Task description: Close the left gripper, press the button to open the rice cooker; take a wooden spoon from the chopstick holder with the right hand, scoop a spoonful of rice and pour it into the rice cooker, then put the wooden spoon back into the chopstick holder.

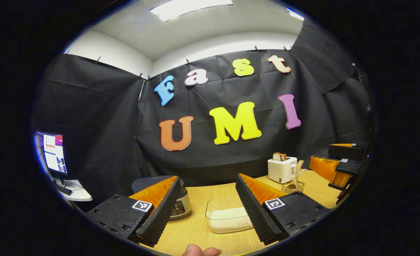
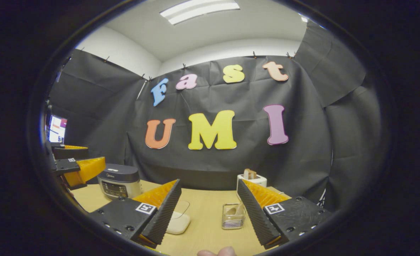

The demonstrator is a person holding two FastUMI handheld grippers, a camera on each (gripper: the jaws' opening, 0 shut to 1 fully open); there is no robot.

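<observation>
1. On the desk [image 2: 206, 209], toward its left back part, the rice cooker [image 2: 120, 180] stands upright with its lid down and its control panel facing the grippers; in the left gripper view it sits partly hidden behind that gripper's left finger [image 1: 162, 208].
2. Chopstick holder [image 2: 233, 216], clear, stands upright toward the desk's right side, just in front of the toaster [image 2: 252, 179]. Wooden spoon [image 1: 296, 175] stands in it, long axis near vertical, handle up and leaning slightly toward the toaster.
3. Rice container [image 1: 227, 217], clear and low, lies mid-desk between cooker and holder, white rice inside, long side running roughly left-right; in the right gripper view its corner peeks out beside the left finger.
4. Left gripper [image 1: 206, 213]: jaws wide apart, nothing between them, held level above the near desk edge, pointed at the gap between cooker and rice container. A fingertip of the person [image 1: 201, 251] shows at bottom.
5. Right gripper [image 2: 206, 217]: jaws wide apart, holding nothing, level, pointed between container and chopstick holder. It also shows at the right edge of the left gripper view, fingers apart.
6. Around: toaster holds a bread slice [image 1: 279, 156]; a monitor [image 1: 53, 153] sits off the desk's left side. Nothing lies between the grippers and the task things.
</observation>
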